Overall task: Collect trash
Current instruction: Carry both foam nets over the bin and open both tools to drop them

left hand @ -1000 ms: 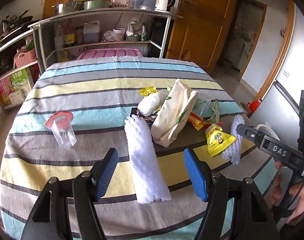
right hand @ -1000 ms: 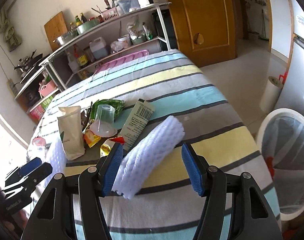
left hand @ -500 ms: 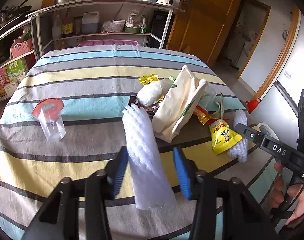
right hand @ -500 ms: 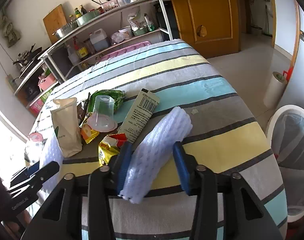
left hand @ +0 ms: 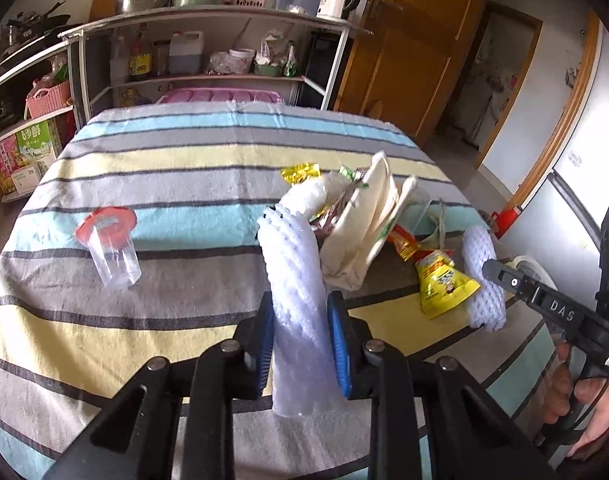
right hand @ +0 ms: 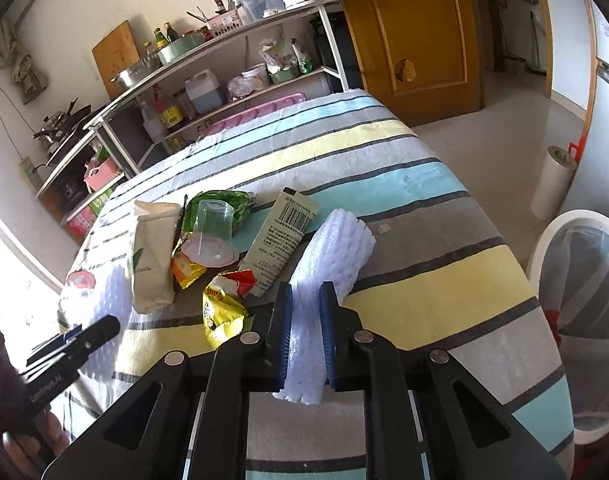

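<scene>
Both grippers have closed in the last second: where their blue pads stood wide on either side of the white foam netting, they now pinch it, so two pieces of trash are secured at once and the next step, as I judge it, is to carry them off to a bin. In the left wrist view the left gripper [left hand: 300, 344] sits low in the centre of the frame, pressed onto the near half of a long white foam mesh sleeve [left hand: 294, 276] whose far end leans toward the pile in the middle of the picture. In the right wrist view the right gripper [right hand: 305, 336] clamps a second white foam mesh sleeve [right hand: 336, 252], squeezing it narrow between the pads while its far end still rests on the striped cloth of the tabletop [right hand: 424, 208]. Left behind on the tabletop are a cream paper bag [left hand: 364, 232], a yellow snack packet [left hand: 442, 284], a clear plastic cup with a red lid [left hand: 112, 248] at the left of the frame, and a flat green-grey carton with a barcode [right hand: 282, 240]. A white mesh-lined bin [right hand: 580, 312] stands on the floor at the right edge of the right wrist view, near the table's edge, a likely destination.
</scene>
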The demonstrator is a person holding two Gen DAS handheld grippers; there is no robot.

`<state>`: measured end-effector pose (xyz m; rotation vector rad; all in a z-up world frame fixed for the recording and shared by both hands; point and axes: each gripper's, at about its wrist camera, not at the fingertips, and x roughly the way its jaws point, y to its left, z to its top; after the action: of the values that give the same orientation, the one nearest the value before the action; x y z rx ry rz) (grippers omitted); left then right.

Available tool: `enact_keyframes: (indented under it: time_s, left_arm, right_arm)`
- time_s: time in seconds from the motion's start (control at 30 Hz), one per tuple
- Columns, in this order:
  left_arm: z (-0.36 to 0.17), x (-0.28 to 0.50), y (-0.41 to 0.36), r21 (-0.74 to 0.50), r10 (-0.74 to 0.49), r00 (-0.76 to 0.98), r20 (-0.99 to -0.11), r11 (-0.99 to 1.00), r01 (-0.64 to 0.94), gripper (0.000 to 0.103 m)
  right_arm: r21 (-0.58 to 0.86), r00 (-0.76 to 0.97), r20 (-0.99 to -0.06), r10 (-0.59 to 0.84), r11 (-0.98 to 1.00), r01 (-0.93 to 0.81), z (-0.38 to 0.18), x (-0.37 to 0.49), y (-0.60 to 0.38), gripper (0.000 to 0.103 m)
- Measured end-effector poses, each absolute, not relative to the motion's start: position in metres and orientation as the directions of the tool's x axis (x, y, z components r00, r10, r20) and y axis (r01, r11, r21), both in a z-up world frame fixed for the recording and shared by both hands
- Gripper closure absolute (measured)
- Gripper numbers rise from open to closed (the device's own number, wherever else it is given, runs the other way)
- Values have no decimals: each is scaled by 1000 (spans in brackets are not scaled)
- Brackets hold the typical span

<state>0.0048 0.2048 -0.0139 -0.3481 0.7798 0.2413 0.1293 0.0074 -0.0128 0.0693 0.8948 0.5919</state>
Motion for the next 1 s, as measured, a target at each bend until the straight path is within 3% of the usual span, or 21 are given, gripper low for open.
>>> enact_keyframes:
  time_s: [0.63, 1.0]
  left_arm:
    - [30, 21, 148, -159, 41, 752, -658, 968, -192, 76]
    - [48, 53, 83, -96, -21, 773, -634, 994, -52, 76]
  right_arm:
    - [308, 566, -629, 533, 839, -448, 21, 110, -44, 91]
    - [296, 652, -591, 476, 879, -374, 44, 104, -105, 91]
